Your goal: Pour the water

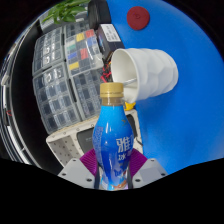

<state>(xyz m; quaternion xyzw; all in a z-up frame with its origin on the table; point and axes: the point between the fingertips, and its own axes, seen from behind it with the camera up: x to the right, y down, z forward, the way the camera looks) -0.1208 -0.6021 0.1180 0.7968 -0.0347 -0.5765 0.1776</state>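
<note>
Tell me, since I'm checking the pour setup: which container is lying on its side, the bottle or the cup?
The white cup, tipped over on the blue surface. The blue bottle stands upright between the hand-held gripper fingers.

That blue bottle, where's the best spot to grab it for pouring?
Grip the blue bottle at mid-body, from the side. It stands upright with straight walls, and the gripper fingers already clasp it there, which should leave the capped neck free to tip toward the white cup.
</note>
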